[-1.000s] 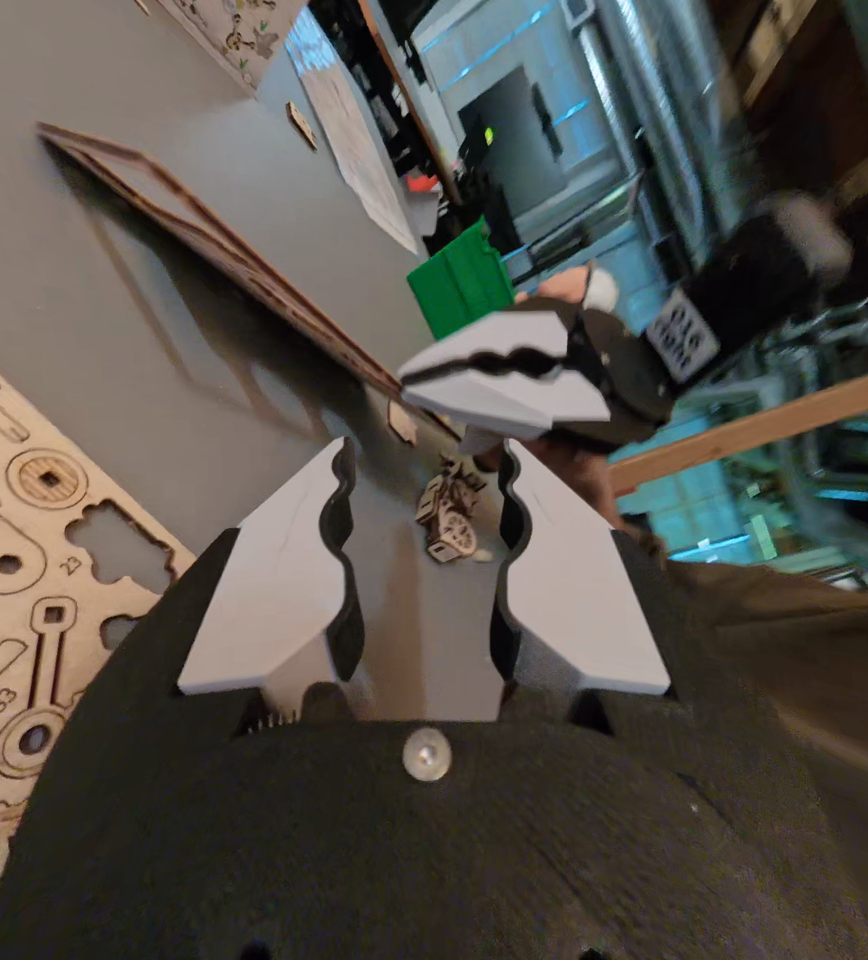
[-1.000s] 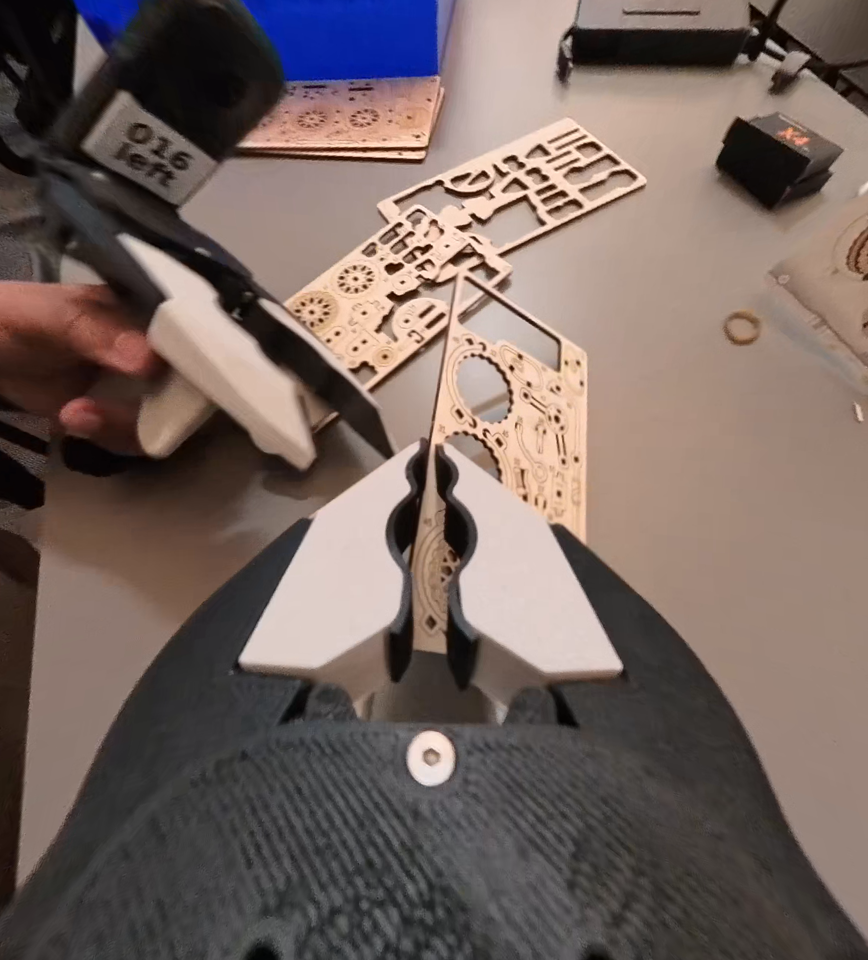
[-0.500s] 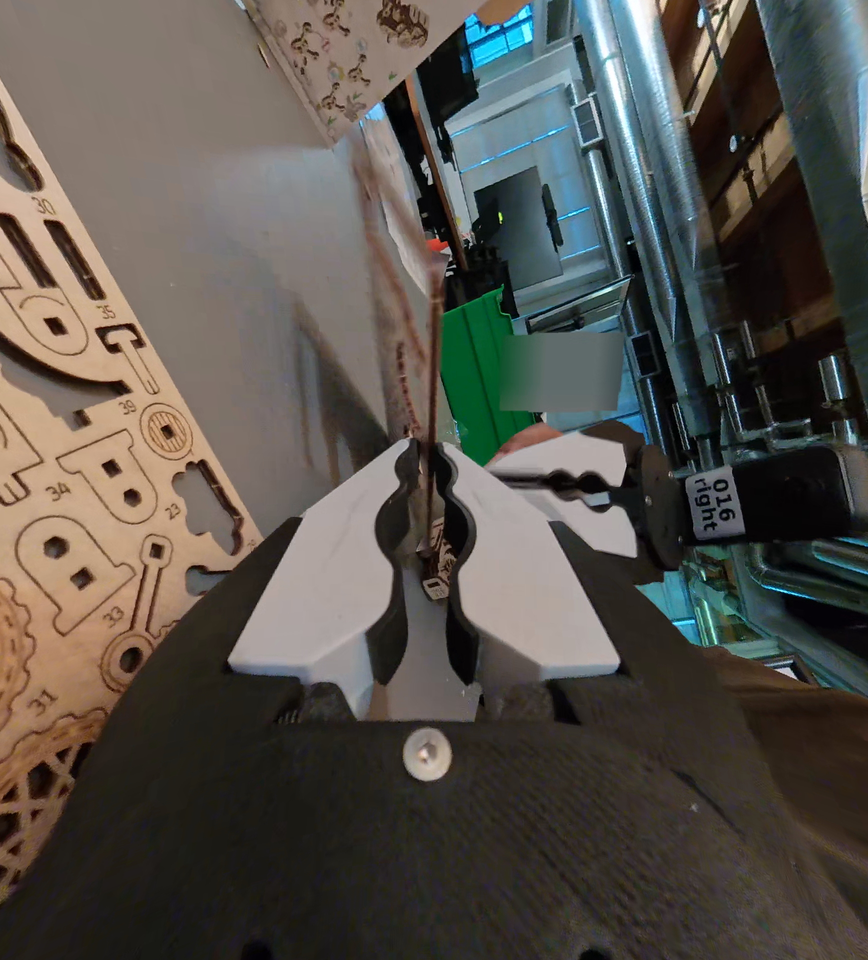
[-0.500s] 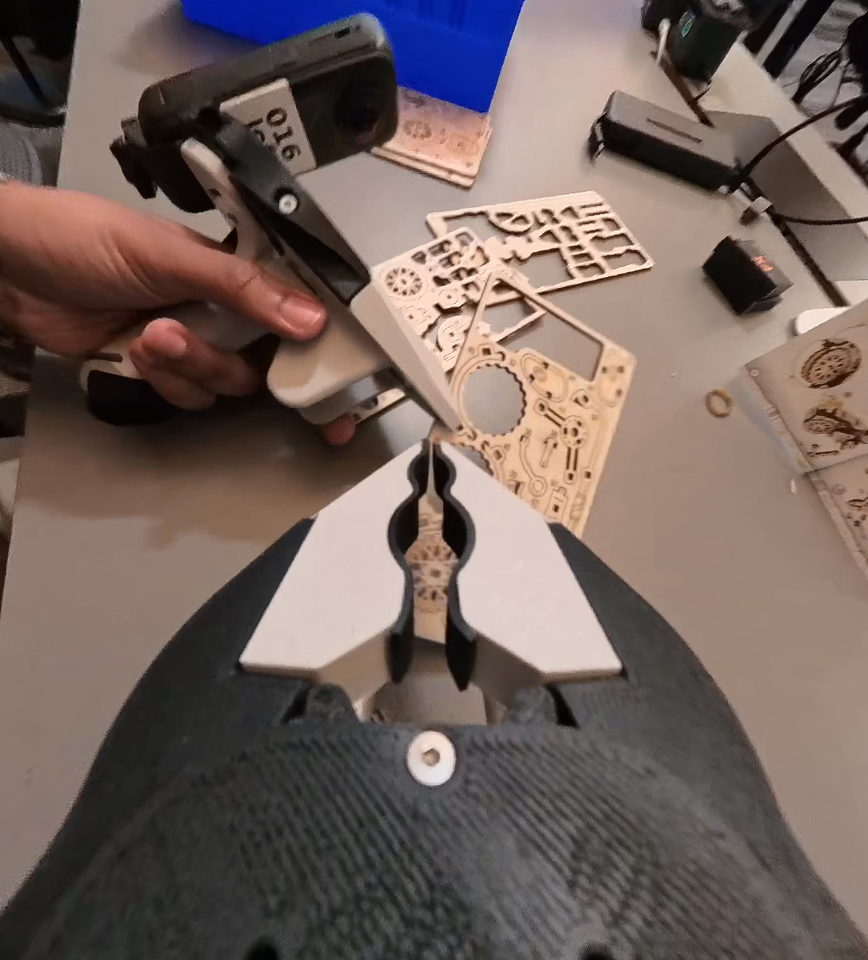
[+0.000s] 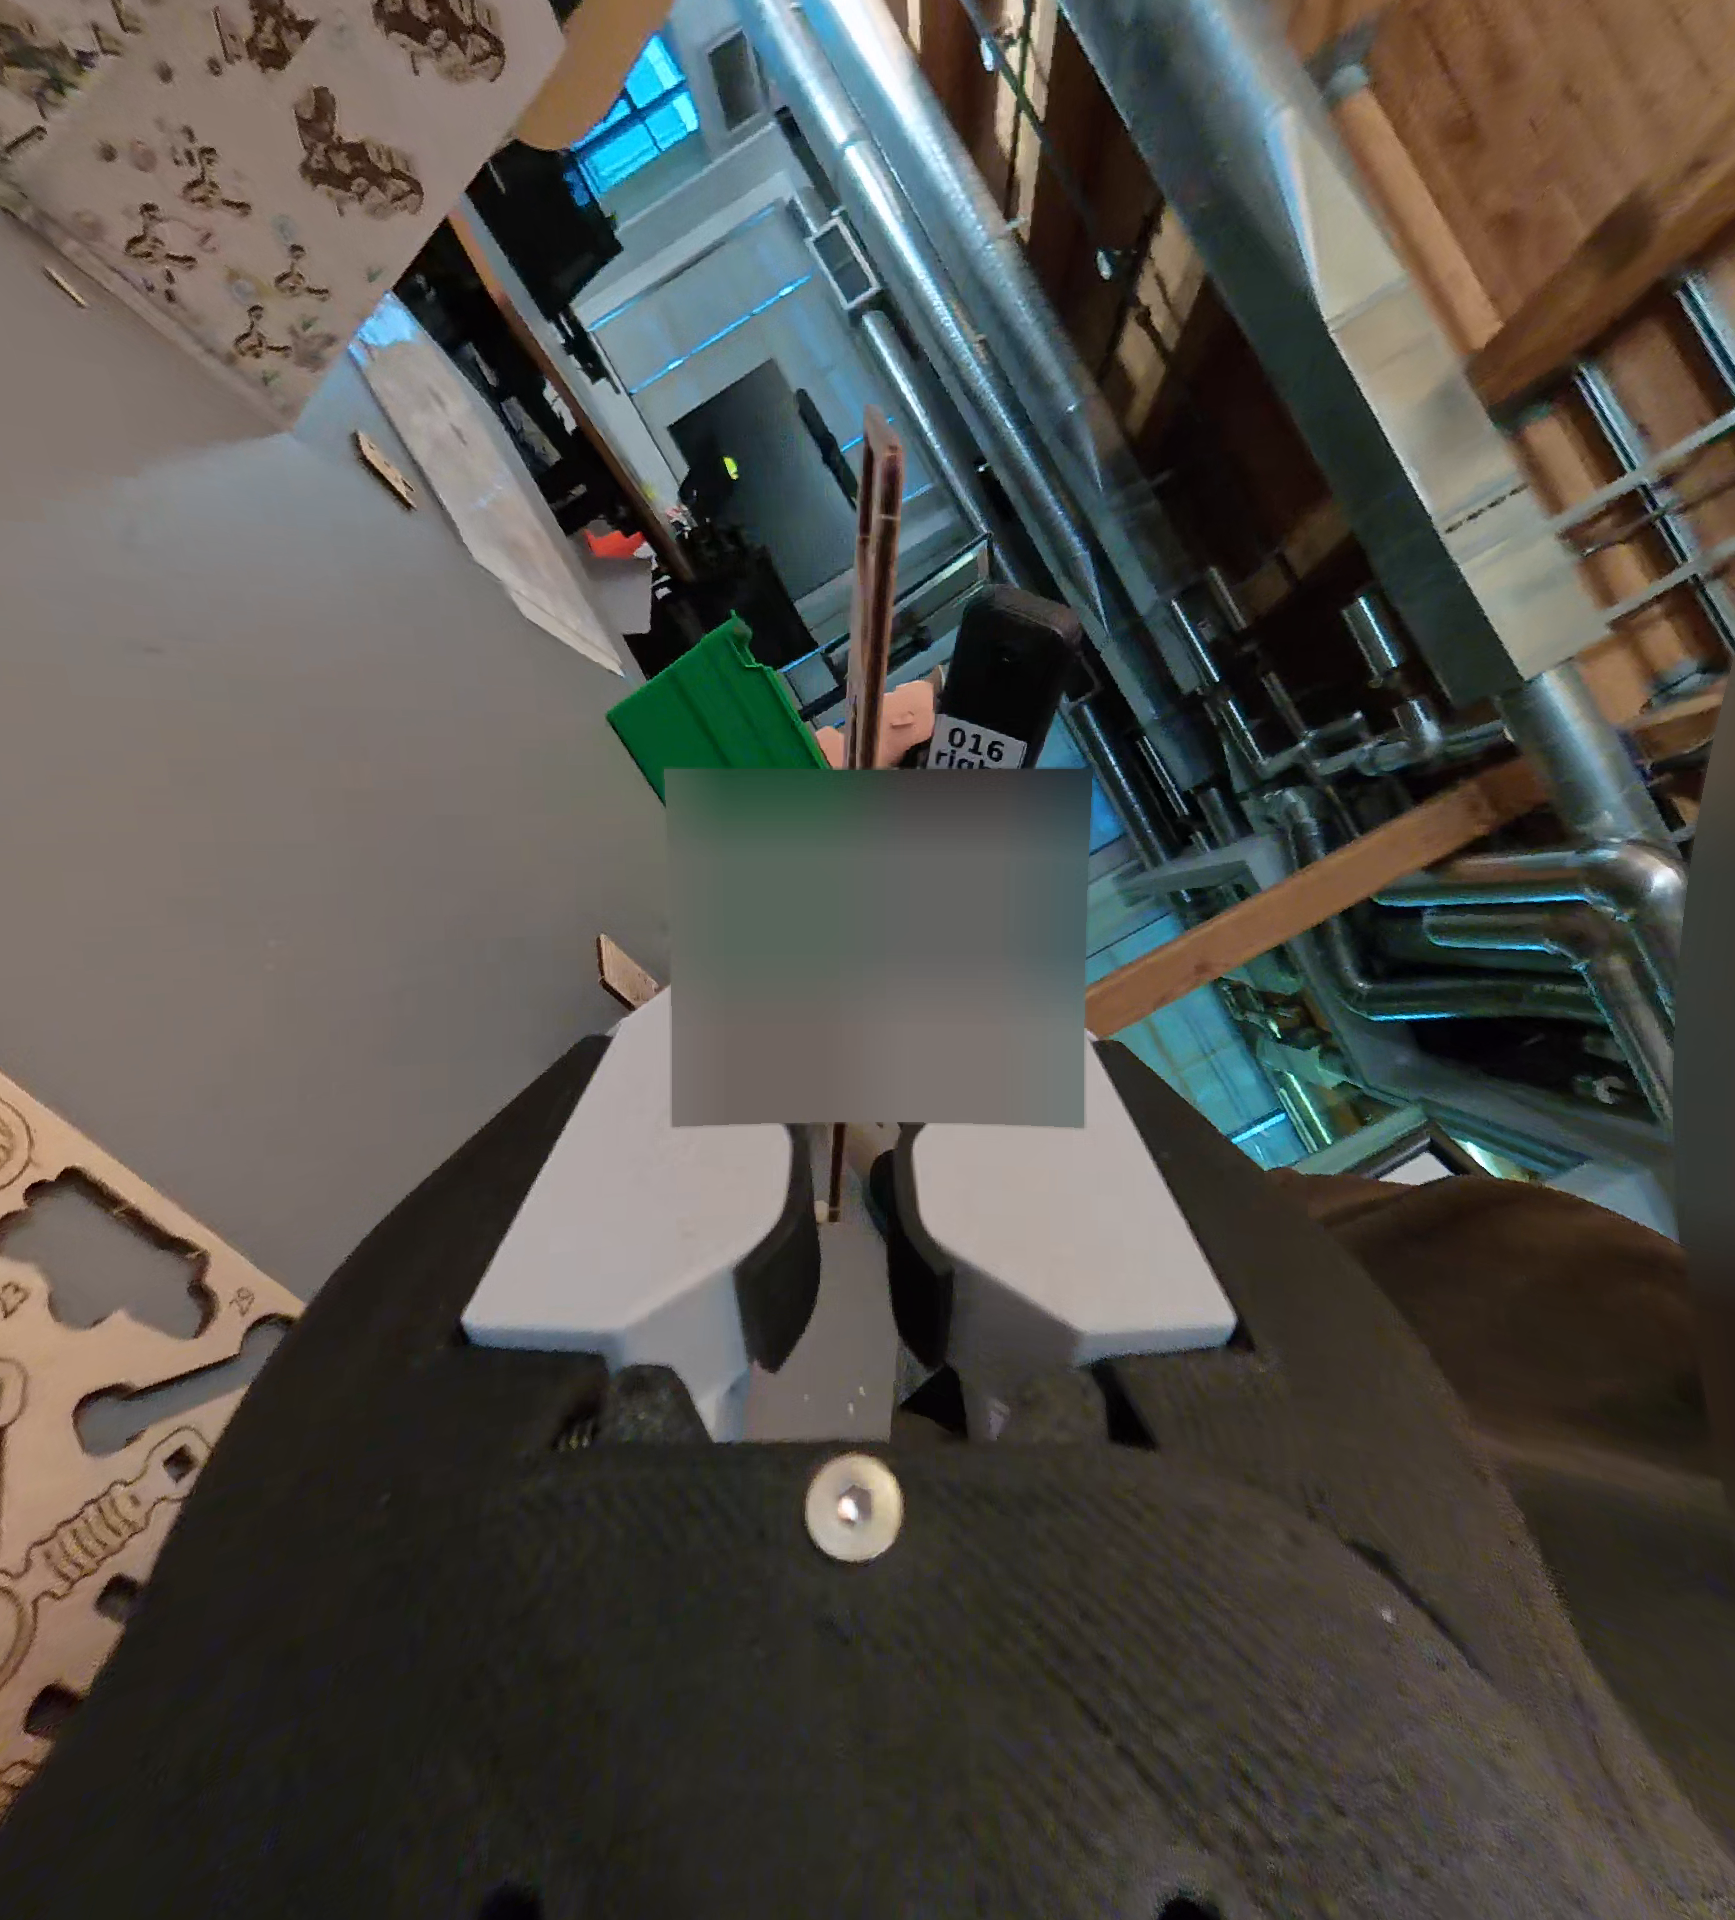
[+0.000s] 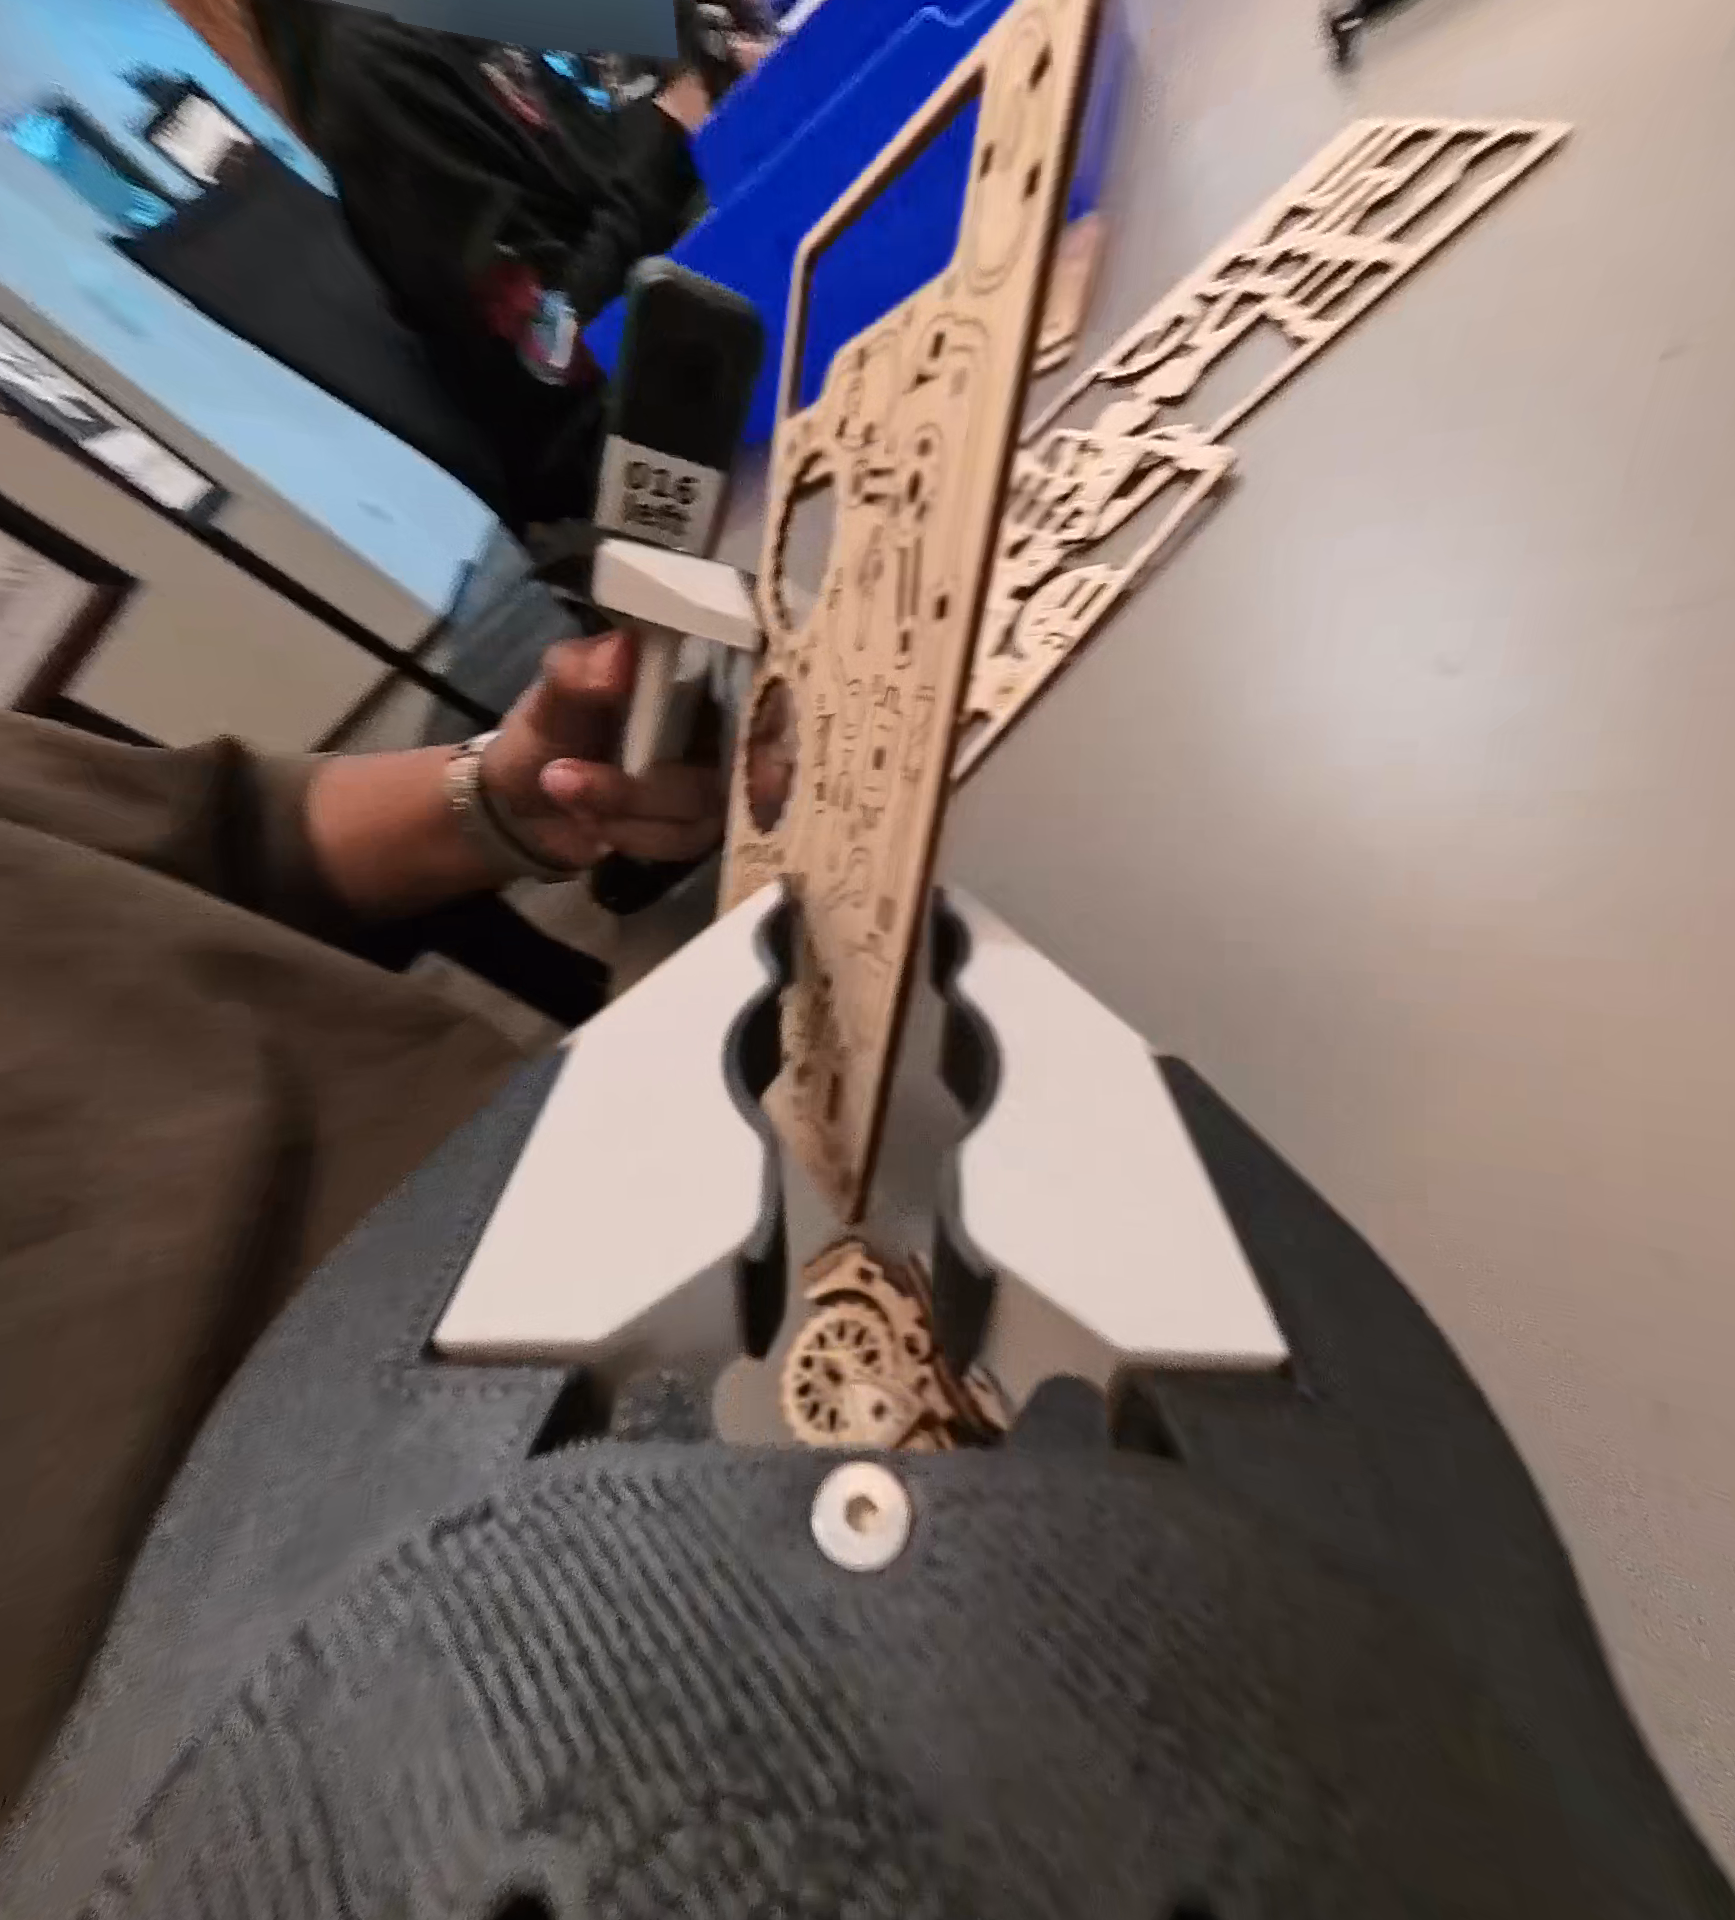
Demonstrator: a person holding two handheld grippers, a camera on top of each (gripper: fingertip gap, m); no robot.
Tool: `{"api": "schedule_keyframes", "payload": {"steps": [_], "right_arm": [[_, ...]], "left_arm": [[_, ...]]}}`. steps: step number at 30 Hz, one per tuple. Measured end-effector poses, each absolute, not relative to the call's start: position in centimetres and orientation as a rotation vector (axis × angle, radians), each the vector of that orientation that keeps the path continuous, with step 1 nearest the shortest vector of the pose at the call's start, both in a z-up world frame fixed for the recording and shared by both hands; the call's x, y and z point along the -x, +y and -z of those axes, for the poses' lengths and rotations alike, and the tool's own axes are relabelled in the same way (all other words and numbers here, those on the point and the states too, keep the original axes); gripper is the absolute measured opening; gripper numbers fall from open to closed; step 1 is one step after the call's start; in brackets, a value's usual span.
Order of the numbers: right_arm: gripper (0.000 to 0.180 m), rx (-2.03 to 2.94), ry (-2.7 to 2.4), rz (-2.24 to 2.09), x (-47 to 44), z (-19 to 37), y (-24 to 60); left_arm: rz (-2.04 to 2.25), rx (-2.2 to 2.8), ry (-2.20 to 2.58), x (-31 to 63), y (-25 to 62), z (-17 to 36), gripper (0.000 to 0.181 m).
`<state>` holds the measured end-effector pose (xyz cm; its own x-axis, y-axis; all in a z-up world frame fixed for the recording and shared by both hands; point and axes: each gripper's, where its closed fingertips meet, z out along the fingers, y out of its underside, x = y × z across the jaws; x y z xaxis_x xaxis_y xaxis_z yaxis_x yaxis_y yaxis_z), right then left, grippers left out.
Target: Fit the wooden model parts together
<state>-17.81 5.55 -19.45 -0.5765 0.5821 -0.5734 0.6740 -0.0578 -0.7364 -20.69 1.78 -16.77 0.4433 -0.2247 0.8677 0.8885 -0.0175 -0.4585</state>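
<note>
I count two grippers: my left gripper [image 6: 681, 623] and my right gripper [image 6: 858, 925]. Wooden part sheets come to three in the right wrist view: one upright sheet [image 6: 904, 582] standing between my right fingers, and two flat sheets [image 6: 1102, 561] [image 6: 1362, 229] overlapping on the grey table [image 6: 1414, 831]. There is one assembled wooden model [image 6: 863, 1361], one blue bin [image 6: 842, 135], one green bin [image 5: 707, 717], two small loose wooden pieces [image 5: 624, 971] [image 5: 383, 470], and one hand [image 6: 593, 769] in sight.

Right gripper [image 6: 858, 935]: spreading its jaws, lower centre, around the wooden sheet [image 6: 904, 582].
Left gripper [image 6: 728, 623]: pinching the sheet's left edge, centre frame.
</note>
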Motion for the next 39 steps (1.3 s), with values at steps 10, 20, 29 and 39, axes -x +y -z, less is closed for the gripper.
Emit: {"api": "schedule_keyframes", "payload": {"steps": [10,20,29,39], "right_arm": [[0.001,-1.392,1.819,1.992,18.1,15.5,5.2],[0.000,-1.439,1.814,2.063,18.1,14.7,4.1],[0.012,-1.477,1.882,2.051,18.1,15.4,4.2],[0.013,-1.407,1.950,1.997,17.3,15.8,3.2]], "left_arm": [[1.035,1.330,-0.649,19.3,2.4,17.1,0.044],[0.916,1.466,-0.552,17.1,3.3,17.6,0.017],[0.903,1.446,-0.468,16.5,2.8,16.5,0.000],[0.951,1.398,-0.432,16.3,2.6,15.6,0.000]]}}
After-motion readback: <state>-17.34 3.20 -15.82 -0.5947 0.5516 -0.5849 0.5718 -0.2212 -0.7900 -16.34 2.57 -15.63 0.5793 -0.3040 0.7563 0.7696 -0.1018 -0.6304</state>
